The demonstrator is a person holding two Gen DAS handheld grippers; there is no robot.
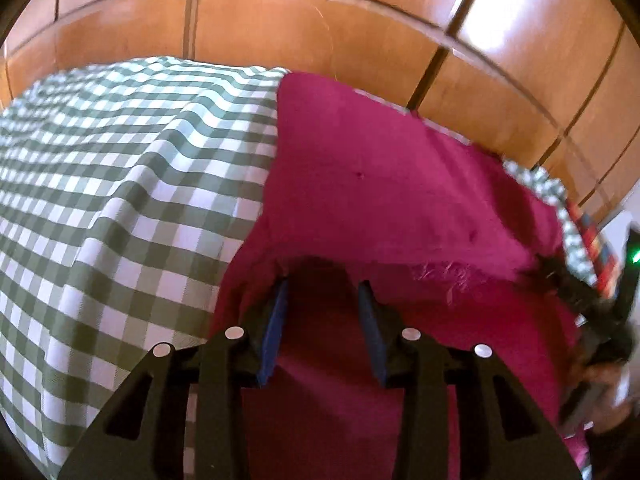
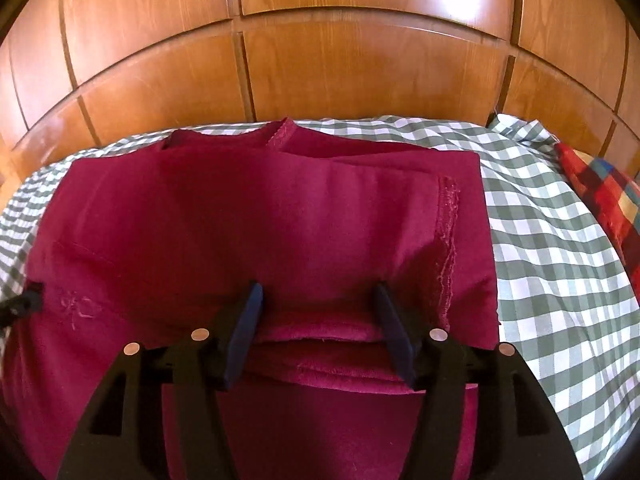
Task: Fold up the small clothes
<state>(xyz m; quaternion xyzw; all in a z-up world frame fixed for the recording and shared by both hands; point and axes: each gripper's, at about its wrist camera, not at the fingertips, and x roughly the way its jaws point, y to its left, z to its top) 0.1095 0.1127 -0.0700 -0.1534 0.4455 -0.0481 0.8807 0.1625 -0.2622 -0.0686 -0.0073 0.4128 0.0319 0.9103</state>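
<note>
Magenta garment (image 2: 256, 224) lying folded on a bed covered with a green-and-white checked sheet (image 2: 552, 240), close to the far edge of the bed under the wooden panelled wall (image 2: 360, 68).

Right wrist view: right gripper (image 2: 318, 316) low over the near edge of the garment, blue fingers (image 2: 244, 328) spread, stacked folded layers between them, not pinched. Seam and raw hem visible toward the right edge of the garment. Multicoloured checked cloth (image 2: 604, 200) at the far right corner of the bed.

Left wrist view, blurred: left gripper (image 1: 324, 312) over a raised fold of the same garment, fingers (image 1: 276, 320) parted, touching cloth or not cannot be told. Broad bare stretch of sheet to the left, unseen from the other side.
</note>
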